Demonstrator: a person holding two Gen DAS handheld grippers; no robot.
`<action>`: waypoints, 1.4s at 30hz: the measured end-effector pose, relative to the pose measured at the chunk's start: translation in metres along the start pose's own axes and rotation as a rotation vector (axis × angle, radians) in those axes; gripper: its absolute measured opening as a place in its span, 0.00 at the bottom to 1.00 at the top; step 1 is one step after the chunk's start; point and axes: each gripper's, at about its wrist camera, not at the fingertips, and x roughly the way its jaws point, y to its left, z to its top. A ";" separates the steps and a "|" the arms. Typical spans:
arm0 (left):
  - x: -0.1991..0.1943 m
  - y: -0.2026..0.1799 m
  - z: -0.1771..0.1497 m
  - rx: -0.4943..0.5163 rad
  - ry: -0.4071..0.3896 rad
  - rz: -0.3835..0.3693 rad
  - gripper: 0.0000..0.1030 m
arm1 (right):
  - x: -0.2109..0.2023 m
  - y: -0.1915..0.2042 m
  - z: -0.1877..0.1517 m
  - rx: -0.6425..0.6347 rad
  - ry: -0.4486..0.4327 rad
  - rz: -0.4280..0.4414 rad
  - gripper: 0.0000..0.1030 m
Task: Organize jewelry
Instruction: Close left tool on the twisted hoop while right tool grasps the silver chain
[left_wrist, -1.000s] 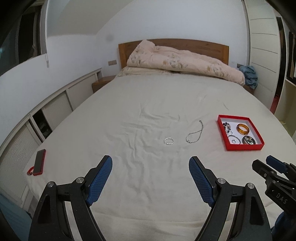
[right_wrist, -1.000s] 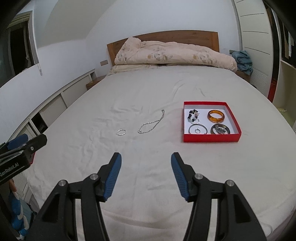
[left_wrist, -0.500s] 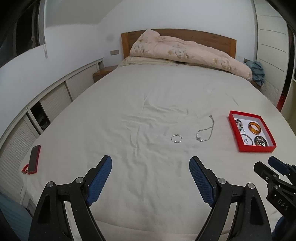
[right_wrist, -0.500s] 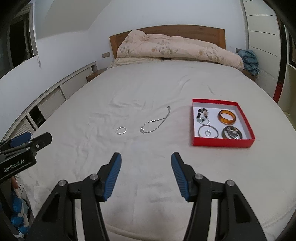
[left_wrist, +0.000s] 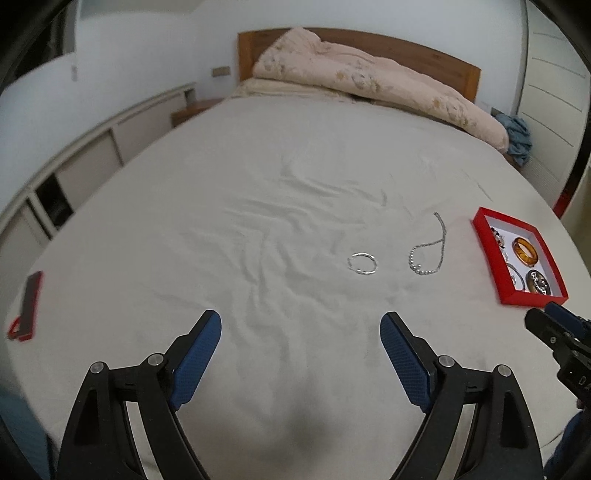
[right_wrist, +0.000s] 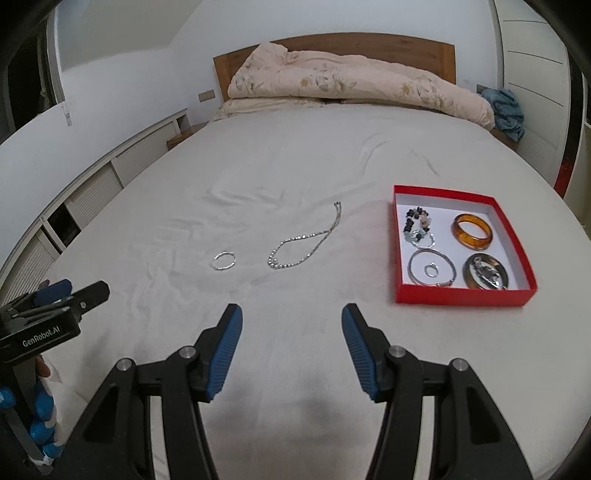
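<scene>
White sheet spreads bare and wrinkled between both empty claws and the jewelry ahead. The left gripper (left_wrist: 300, 332) stands wide, the right gripper (right_wrist: 291, 325) narrower, nothing between either's pads. Beyond the right claw's left finger lie a silver bracelet (right_wrist: 222, 260) and a chain necklace (right_wrist: 306, 240), apart; the red box (right_wrist: 461, 295) sits ahead-right, near the bed's right edge.

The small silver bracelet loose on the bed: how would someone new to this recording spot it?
Start at the red box on the white bed sheet. Beside it lies a long beaded necklace, then the small silver bracelet. It is a closed little ring, unlike the long necklace, and lies outside the box.
</scene>
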 end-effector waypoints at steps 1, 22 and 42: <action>0.008 -0.001 0.002 0.002 0.006 -0.015 0.84 | 0.006 -0.001 0.002 0.002 0.004 0.002 0.53; 0.164 -0.032 0.040 0.060 0.171 -0.172 0.40 | 0.135 -0.020 0.037 0.025 0.081 0.057 0.53; 0.158 -0.010 0.031 0.016 0.069 -0.156 0.06 | 0.202 -0.022 0.061 0.030 0.110 0.089 0.53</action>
